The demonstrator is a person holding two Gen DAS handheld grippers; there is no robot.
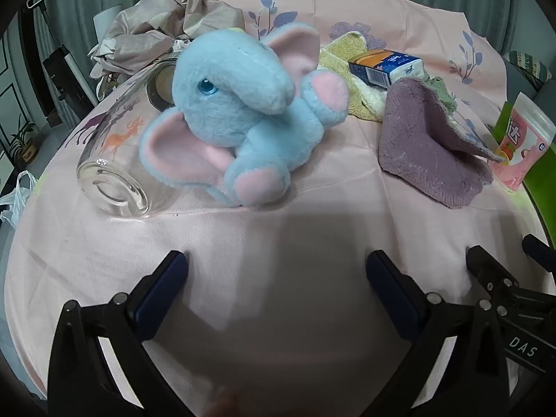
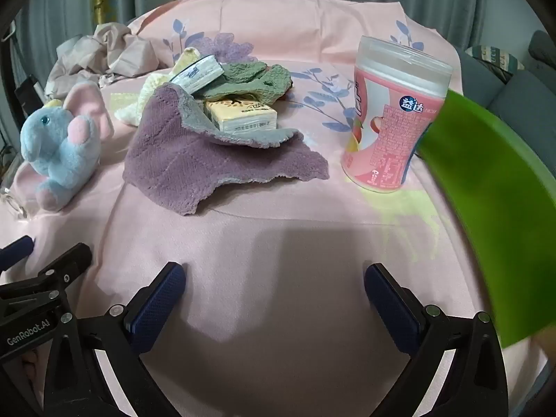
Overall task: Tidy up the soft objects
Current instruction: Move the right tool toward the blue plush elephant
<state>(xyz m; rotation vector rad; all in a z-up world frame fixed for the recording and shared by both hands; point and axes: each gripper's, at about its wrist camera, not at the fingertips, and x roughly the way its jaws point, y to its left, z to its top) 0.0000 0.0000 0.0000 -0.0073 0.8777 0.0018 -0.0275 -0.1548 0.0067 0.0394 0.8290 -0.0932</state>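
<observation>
While the plush elephant (image 1: 239, 118) sits upright on the pink-covered tabletop (image 1: 278, 236), it lies at twelve o'clock from the left tongs (image 1: 278, 271) and well off at ten o'clock from the right tongs (image 2: 274, 281). Judged nearer: left. Both tongs stand released, empty. A glass jar (image 1: 114, 163) lies touching the elephant at nine o'clock.

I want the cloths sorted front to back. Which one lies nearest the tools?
The purple cloth. Its frilled edge reaches furthest toward the cameras, while the green cloth and yellow cloth sit behind it.
</observation>
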